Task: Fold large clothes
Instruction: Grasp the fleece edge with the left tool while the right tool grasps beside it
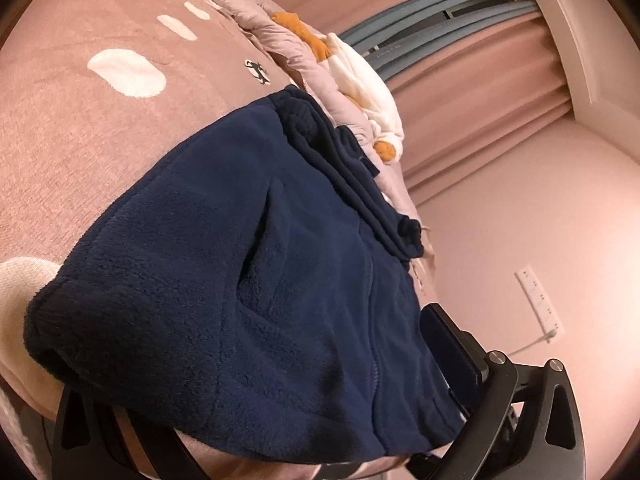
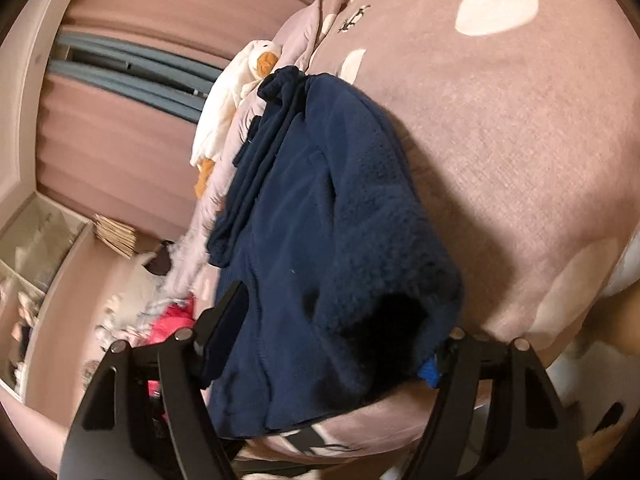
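A navy fleece jacket [image 1: 248, 280] lies folded on the pink bedspread with white spots [image 1: 80, 128]; a darker ribbed part is bunched at its far end. My left gripper [image 1: 260, 420] is open, its fingers spread wide at either side of the jacket's near edge; the left finger is partly hidden under the fleece. In the right wrist view the same jacket [image 2: 320, 240] lies between my right gripper's spread fingers. My right gripper [image 2: 332, 368] is open at the jacket's near edge, not clamped on it.
A white and orange plush goose [image 1: 360, 80] lies on a pale quilt [image 1: 256, 12] beyond the jacket. Pink curtains [image 1: 480, 100] and a wall socket [image 1: 540, 300] are behind. Open shelves [image 2: 36, 248] and a pile of clothes [image 2: 160, 320] are off the bed's side.
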`<state>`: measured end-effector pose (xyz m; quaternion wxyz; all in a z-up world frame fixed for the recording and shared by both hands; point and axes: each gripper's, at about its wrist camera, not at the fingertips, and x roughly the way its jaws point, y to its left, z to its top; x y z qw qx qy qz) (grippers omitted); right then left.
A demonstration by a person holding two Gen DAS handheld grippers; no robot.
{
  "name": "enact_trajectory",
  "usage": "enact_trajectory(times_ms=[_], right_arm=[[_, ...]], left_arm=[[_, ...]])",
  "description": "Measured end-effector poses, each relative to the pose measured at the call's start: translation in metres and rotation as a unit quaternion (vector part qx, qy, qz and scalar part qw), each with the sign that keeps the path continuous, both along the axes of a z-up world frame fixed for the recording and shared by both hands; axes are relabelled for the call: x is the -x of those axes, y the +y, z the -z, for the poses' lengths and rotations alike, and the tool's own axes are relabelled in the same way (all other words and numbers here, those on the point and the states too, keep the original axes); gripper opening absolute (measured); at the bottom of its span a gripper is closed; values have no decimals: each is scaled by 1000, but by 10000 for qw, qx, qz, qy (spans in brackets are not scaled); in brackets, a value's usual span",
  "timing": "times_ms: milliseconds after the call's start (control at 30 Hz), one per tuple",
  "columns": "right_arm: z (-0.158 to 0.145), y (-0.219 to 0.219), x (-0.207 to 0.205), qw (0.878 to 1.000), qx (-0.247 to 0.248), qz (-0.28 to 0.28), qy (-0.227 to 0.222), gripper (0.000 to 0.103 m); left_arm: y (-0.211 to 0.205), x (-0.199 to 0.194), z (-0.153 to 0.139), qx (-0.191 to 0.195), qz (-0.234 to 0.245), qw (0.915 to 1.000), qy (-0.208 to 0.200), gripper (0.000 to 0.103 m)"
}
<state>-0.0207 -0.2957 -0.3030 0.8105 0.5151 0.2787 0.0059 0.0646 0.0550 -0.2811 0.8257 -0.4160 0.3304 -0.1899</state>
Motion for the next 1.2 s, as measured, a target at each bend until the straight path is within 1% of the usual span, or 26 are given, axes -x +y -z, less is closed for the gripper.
enact_trajectory(times_ms=[33, 100, 133, 167, 200, 267, 300, 400, 433, 533, 567, 667, 800, 867, 933, 967, 1033, 1133, 1200], right_arm=[[3, -3, 0, 9995, -294, -62, -2, 74], [6, -4, 2, 9974, -685, -205, 62, 74], [7, -5, 1, 9962, -801, -263, 227, 73], [6, -4, 4, 9958, -792, -283, 353, 70], [3, -1, 5, 9958, -726, -317, 469, 70], [-2, 7, 7, 9963, -554, -406, 517, 70], [-5, 14, 6, 9965, -389, -489, 562, 70], [-6, 26, 2, 9974, -43, -541, 483, 71], [-6, 27, 0, 9976, -42, -541, 430, 71], [-1, 26, -2, 9960, -546, -578, 407, 71], [0, 25, -3, 9958, -590, -596, 369, 71], [-4, 29, -7, 9969, -246, -593, 460, 71], [-6, 42, -14, 9955, -450, -777, 306, 71], [-7, 43, -18, 9967, -259, -682, 350, 71], [-7, 37, -24, 9984, 34, -463, 334, 69], [-7, 32, -25, 9988, 107, -375, 306, 68], [-7, 27, -23, 9991, 82, -320, 277, 68], [-8, 26, -25, 9988, 228, -329, 269, 68], [-11, 25, -25, 9982, 459, -270, 278, 67]], left_arm=[[0, 0, 0, 37, 14, 10000, 5, 101], [3, -1, 0, 133, 28, 9999, 7, 101], [4, -1, 0, 180, 13, 9998, 10, 101], [4, -1, 1, 210, -8, 9998, 18, 101], [4, -2, 1, 207, -24, 9998, 31, 101], [1, -2, -1, 103, -17, 9999, 41, 101], [-1, -2, -1, 14, -15, 10000, 31, 101], [-4, -1, -2, -67, 4, 10000, -12, 101], [-4, -1, -2, -45, 30, 10000, -15, 101], [1, -2, -1, 123, 77, 9999, 6, 101], [2, -2, -1, 144, 108, 9998, 13, 101], [1, -1, -1, 109, 75, 9999, -29, 101], [-4, 0, -3, -104, 32, 9999, -51, 101], [-4, 1, -2, -88, 33, 9999, -76, 101], [-1, 0, -1, 8, 21, 10000, -75, 101], [1, 0, -1, 64, -5, 10000, -65, 101], [2, -1, 0, 89, -65, 9999, -22, 101], [-1, -3, -2, -43, -6, 10000, 39, 100], [-2, -4, -3, -103, 127, 9999, 47, 98]])
